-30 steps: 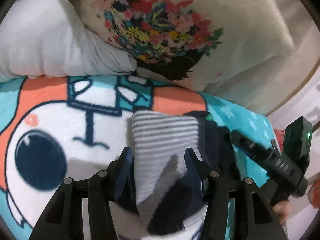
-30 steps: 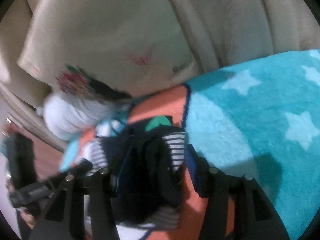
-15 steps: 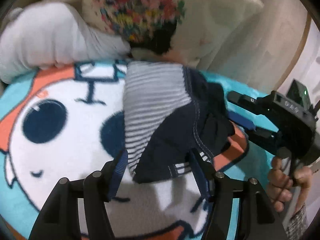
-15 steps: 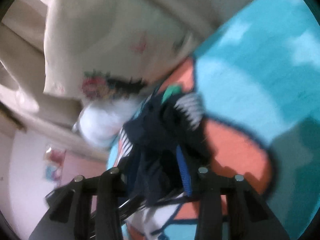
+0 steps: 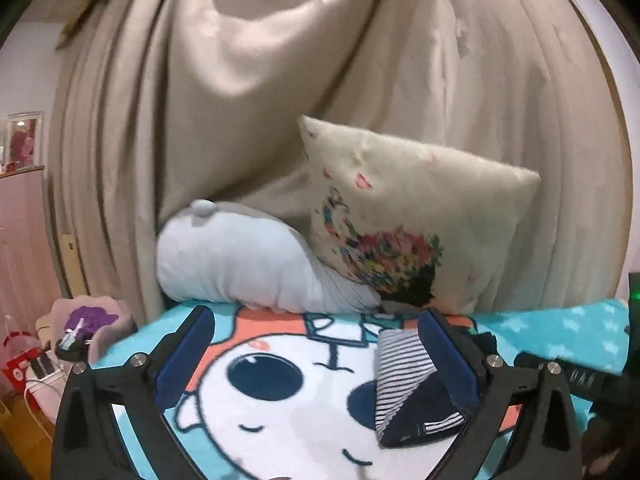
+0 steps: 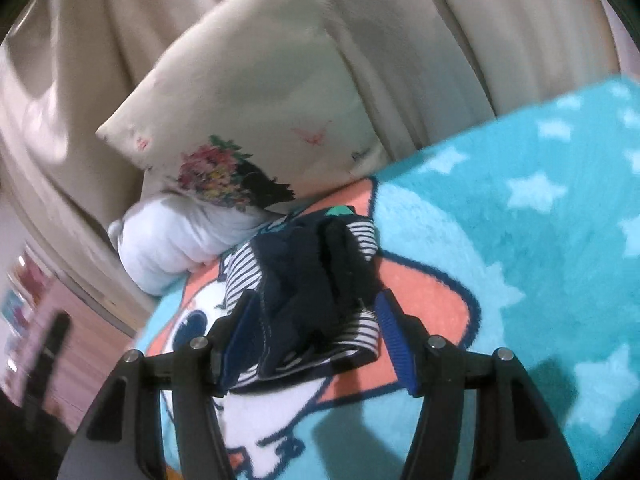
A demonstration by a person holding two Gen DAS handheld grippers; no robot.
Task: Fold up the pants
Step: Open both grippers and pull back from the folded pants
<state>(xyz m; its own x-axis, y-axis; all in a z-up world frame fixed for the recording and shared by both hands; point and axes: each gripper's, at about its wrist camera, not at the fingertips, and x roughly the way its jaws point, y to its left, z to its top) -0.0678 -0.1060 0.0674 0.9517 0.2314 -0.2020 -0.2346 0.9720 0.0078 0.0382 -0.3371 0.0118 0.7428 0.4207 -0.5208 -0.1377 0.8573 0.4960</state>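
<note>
The pants are a small folded bundle, navy with grey-and-white stripes, lying on a turquoise cartoon blanket. In the left wrist view my left gripper is open and empty; the bundle lies by its right finger, partly hidden behind it. In the right wrist view the pants lie just ahead of my right gripper, which is open with its blue pads on either side of the bundle's near edge. The right gripper's body also shows at the right of the left wrist view.
A cream cushion with a flower print and a white pillow lean against beige curtains behind the blanket. The bed's left edge drops to a floor with bags and a purple item. The blanket extends right.
Both grippers opened, released the pants, and pulled back and up. The bundle now lies folded on the blanket; the left view tilted up to show curtains.
</note>
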